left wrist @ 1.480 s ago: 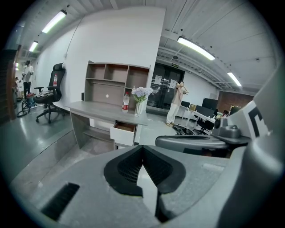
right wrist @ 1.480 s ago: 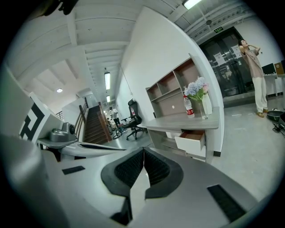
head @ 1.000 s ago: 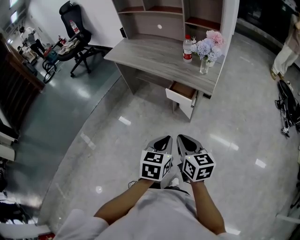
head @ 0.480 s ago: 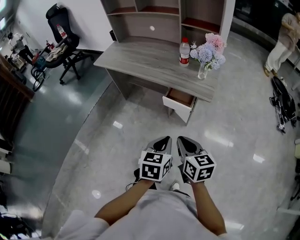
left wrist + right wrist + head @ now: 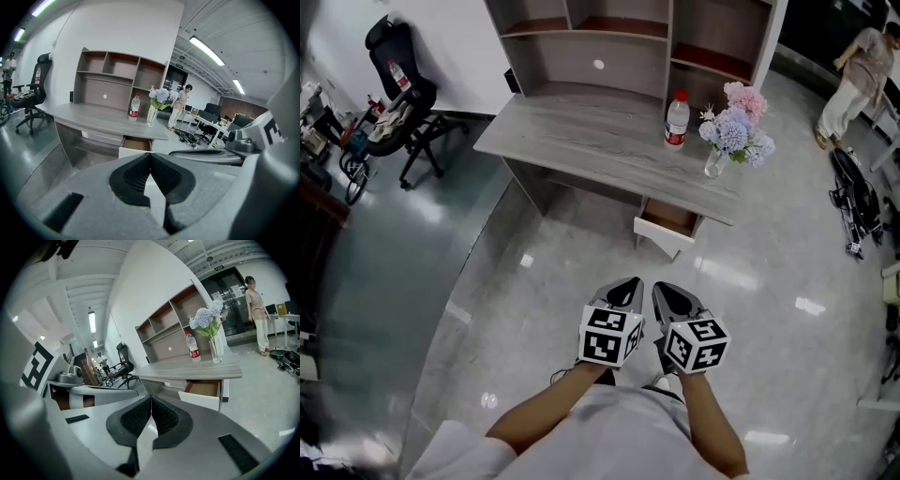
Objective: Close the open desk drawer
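Note:
The grey desk [image 5: 600, 141] stands ahead of me, and its drawer [image 5: 668, 228] with a white front is pulled open under the right end. The drawer [image 5: 135, 145] shows its brown inside in the left gripper view, and the drawer [image 5: 204, 390] also shows in the right gripper view. My left gripper [image 5: 628, 284] and right gripper [image 5: 667, 289] hang side by side over the floor, a stretch short of the drawer. Both point toward it. The left gripper [image 5: 150, 155] and right gripper [image 5: 151, 399] are shut, with nothing between their pads.
On the desk stand a water bottle [image 5: 676, 120] and a vase of flowers [image 5: 733, 133], with a shelf unit [image 5: 619, 37] behind. An office chair [image 5: 394, 89] is at far left. A person [image 5: 853, 64] and a black trolley [image 5: 851, 202] are at right.
Both grippers have travelled forward together toward the desk, staying shut. The open drawer now lies closer to them in the head view.

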A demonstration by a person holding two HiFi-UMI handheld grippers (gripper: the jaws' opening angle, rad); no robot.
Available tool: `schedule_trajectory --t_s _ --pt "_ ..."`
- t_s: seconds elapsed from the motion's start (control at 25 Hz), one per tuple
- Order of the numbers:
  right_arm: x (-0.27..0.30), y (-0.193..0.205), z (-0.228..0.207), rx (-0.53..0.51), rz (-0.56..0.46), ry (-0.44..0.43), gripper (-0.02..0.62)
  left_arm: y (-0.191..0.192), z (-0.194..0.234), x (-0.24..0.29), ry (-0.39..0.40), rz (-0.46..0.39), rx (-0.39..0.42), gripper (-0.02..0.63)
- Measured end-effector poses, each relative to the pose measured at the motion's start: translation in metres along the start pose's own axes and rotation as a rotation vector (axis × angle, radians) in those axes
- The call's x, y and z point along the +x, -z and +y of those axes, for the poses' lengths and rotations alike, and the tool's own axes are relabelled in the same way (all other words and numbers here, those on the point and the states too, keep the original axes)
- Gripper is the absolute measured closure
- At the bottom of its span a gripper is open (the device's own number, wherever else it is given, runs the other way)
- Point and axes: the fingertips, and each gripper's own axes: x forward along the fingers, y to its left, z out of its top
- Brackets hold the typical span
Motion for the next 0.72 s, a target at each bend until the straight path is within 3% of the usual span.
schedule_trajectory --t_s 0.72 --pt "0.077 -0.023 0.026 0.106 -0.092 0.157 0.594 -0.034 0.084 0.013 0.172 0.025 0.082 0.601"
